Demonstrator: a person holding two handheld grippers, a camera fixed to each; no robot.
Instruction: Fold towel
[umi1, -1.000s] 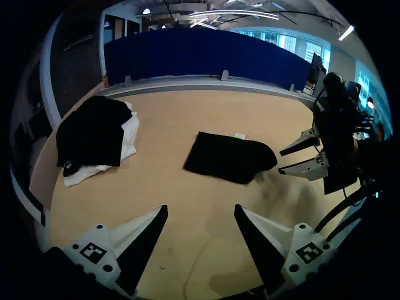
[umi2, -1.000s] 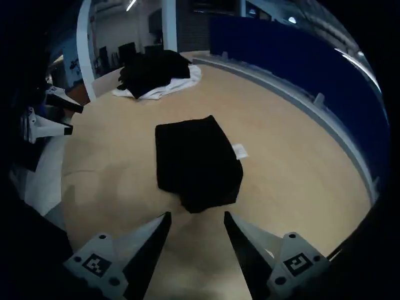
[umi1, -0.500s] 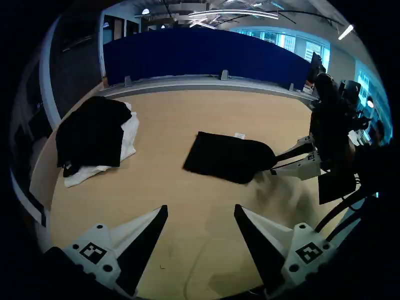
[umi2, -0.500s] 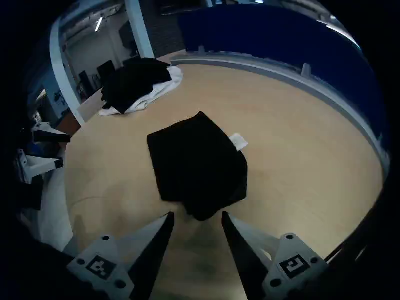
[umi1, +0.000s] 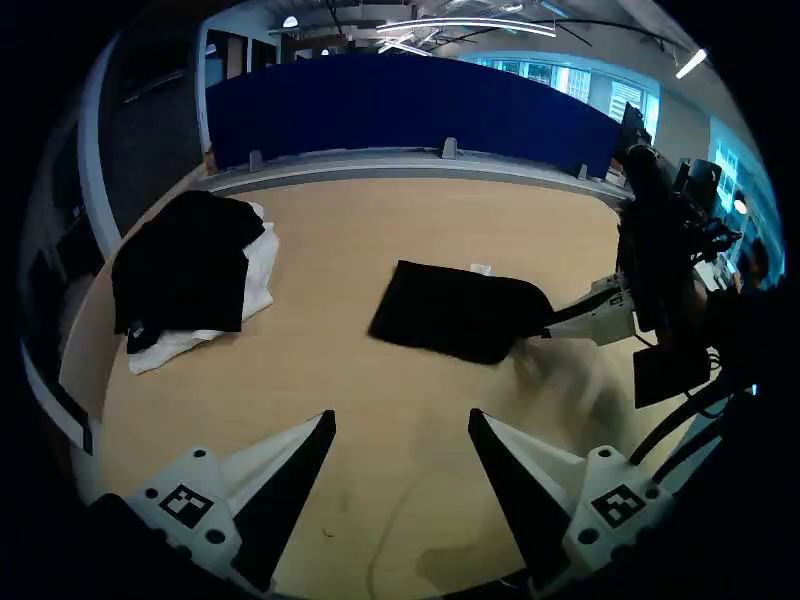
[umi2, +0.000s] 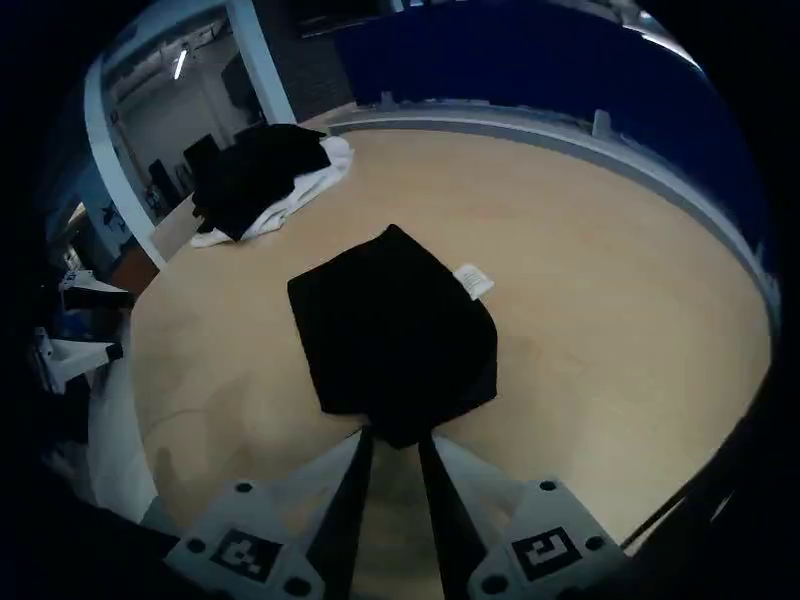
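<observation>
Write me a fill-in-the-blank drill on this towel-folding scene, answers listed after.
The folded black towel lies on the light wooden ____. A small ____ tag sticks out at its edge. The right gripper pinches the towel's near ____. The left gripper stands ____, holding nothing.
Missing: table; white; corner; open.

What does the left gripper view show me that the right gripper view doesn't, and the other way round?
Left gripper view: the right tool side-on, its tips at the black towel's corner, plus bright windows and ceiling lights. Right gripper view: that tool's fingers from behind, close together, the towel's near corner between them. Both: the towel and its white tag, the left tool with fingers apart, the pile of black and white cloth, the wooden table, the blue partition.
</observation>
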